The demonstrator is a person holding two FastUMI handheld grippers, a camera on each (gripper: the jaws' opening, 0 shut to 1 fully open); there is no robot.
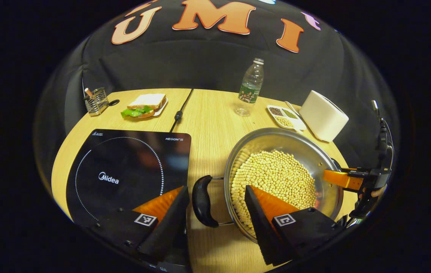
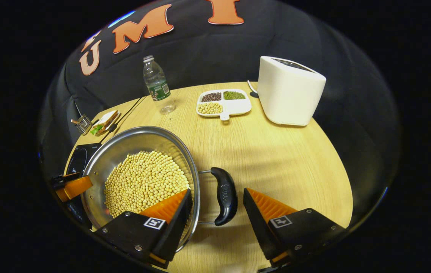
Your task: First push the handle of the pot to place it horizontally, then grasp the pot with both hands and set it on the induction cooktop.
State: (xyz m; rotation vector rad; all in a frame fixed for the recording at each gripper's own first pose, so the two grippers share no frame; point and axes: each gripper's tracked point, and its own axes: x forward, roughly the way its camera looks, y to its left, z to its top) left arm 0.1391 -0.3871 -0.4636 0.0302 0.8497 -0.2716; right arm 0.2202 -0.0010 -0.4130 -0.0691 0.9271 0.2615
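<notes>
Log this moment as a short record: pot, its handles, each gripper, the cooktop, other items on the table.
pot: steel pot filled with yellow beans, standing on the wooden table, beside the cooktop
handles: left handle and right handle, both black, lying level
left gripper: open, fingers either side of the left handle
right gripper: open, fingers either side of the right handle
cooktop: black induction cooktop, nothing on it
other items: water bottle, sandwich, divided dish, white appliance

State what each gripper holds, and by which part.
Nothing is held. The left gripper and right gripper are open, each straddling a black side handle of the steel pot of soybeans.
</notes>
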